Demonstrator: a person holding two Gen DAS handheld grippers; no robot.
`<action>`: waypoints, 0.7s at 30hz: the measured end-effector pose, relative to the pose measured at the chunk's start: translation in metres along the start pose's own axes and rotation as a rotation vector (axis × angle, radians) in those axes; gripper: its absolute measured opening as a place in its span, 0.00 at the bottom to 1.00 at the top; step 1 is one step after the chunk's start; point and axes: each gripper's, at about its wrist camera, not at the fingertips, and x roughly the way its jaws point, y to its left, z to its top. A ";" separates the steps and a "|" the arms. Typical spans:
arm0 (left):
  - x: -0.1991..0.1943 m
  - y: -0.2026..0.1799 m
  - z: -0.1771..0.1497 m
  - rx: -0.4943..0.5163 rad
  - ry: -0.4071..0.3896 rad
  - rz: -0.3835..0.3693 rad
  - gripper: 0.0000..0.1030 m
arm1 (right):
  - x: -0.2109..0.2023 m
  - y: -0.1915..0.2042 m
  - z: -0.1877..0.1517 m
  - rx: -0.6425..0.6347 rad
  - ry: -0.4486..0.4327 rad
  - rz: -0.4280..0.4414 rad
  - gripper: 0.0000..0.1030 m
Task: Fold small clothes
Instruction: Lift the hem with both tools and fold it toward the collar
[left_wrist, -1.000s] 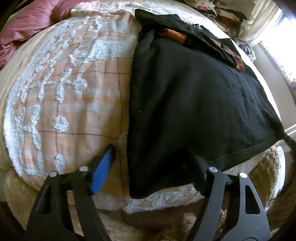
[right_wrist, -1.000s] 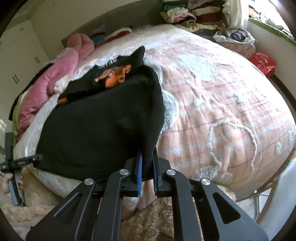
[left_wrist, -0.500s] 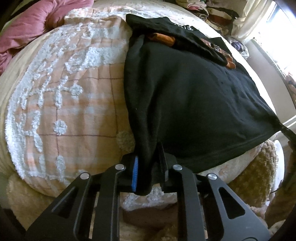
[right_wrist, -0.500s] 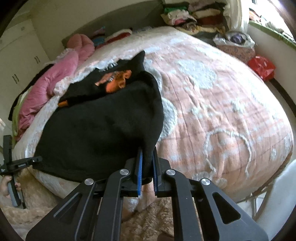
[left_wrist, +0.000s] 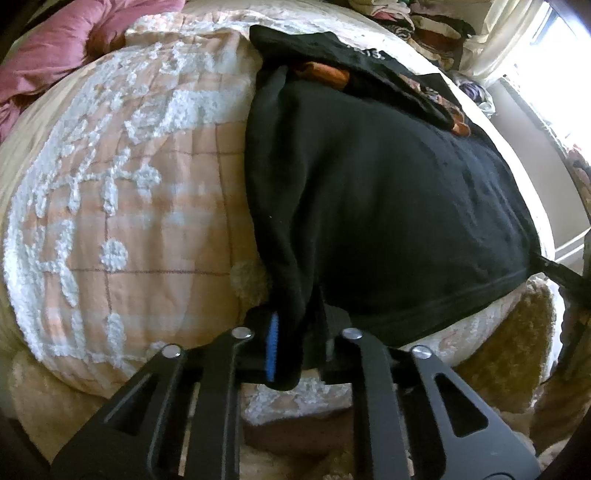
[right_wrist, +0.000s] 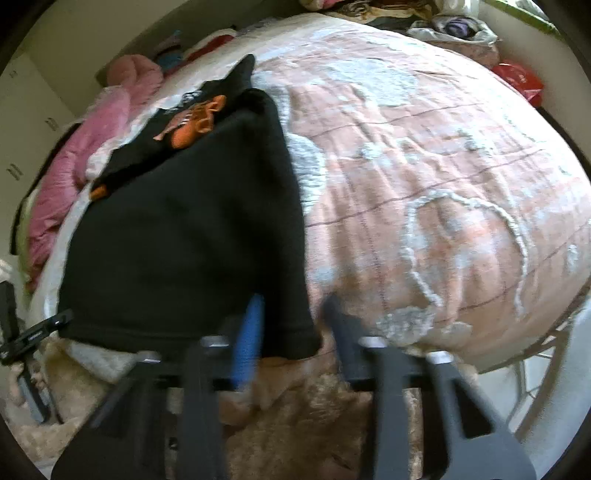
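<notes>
The right wrist view is smeared with blur, so the right gripper (right_wrist: 291, 325) at lower centre reads only roughly: its jaws stand apart, the blue-padded finger (right_wrist: 249, 332) overlapping the hem of the black garment (right_wrist: 184, 240) and the dark finger to its right clear of the cloth; whether anything touches the cloth there, hard to say. In the left wrist view the picture is sharp: the left gripper (left_wrist: 295, 343) at bottom centre has its jaws drawn in narrow, pinching a bunched corner of the black garment (left_wrist: 388, 206), and the fold hides most of the right-hand finger. The garment lies spread across the pink quilt (left_wrist: 155, 192) with white tufted patterns, filling the centre and right of that frame; its far right corner runs off into a dark strip at the frame edge. At its upper end an orange print (left_wrist: 325, 72) peeks from under a black flap, mostly covered. Upper left, a pink comforter (left_wrist: 55, 51) is bunched, cut by the frame. Upper right, a pile of clothes (left_wrist: 424, 26) sits beside a washed-out window. In the right wrist view, a red bag (right_wrist: 521, 79) shows at upper right, and a second black tool, partly cut off, at the far left edge
</notes>
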 end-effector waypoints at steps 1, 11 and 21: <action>-0.002 0.000 0.001 0.004 -0.003 -0.002 0.05 | -0.004 0.002 0.000 -0.004 -0.019 0.010 0.09; -0.045 -0.003 0.020 0.015 -0.126 -0.057 0.03 | -0.060 0.025 0.025 -0.054 -0.196 0.055 0.08; -0.071 -0.004 0.057 0.020 -0.233 -0.062 0.03 | -0.084 0.038 0.058 -0.058 -0.310 0.066 0.08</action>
